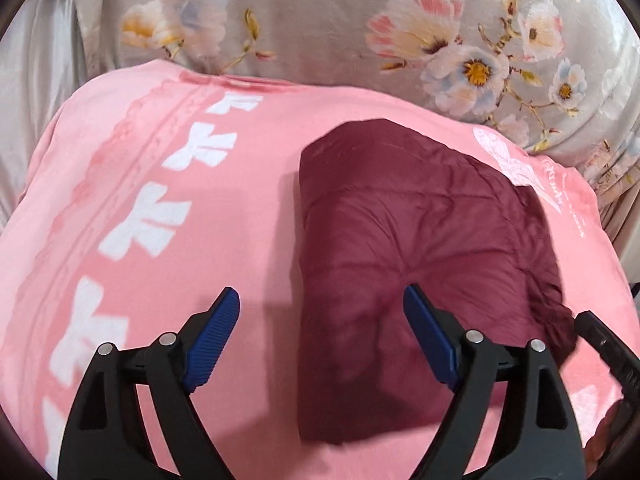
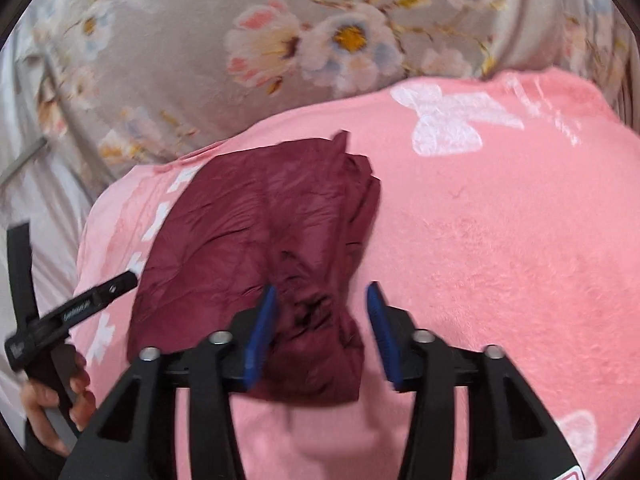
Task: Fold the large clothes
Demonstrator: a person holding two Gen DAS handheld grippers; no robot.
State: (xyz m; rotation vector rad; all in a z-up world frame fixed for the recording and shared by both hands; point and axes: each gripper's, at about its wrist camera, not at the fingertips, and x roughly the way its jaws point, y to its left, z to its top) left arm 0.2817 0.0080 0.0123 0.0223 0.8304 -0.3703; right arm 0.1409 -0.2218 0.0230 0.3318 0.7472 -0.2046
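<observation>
Jacket (image 1: 420, 248), maroon and folded, lay on the pink blanket (image 1: 140, 208) ahead of the left gripper (image 1: 322, 304), whose jaws stood released, one pad over its near edge. In the right view, the right gripper (image 2: 322, 300) stood parted astride the jacket's bunched near end, pads clear.

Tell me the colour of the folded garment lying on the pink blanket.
The folded garment is dark maroon, plain and quilted; the left wrist view shows it best.

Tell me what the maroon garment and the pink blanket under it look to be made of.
Maroon garment: likely thin nylon or polyester shell with padding; stitched quilt lines, fine crinkles, slight sheen. Pink blanket: probably plush fleece; matte, fuzzy nap, soft white bow prints.
</observation>
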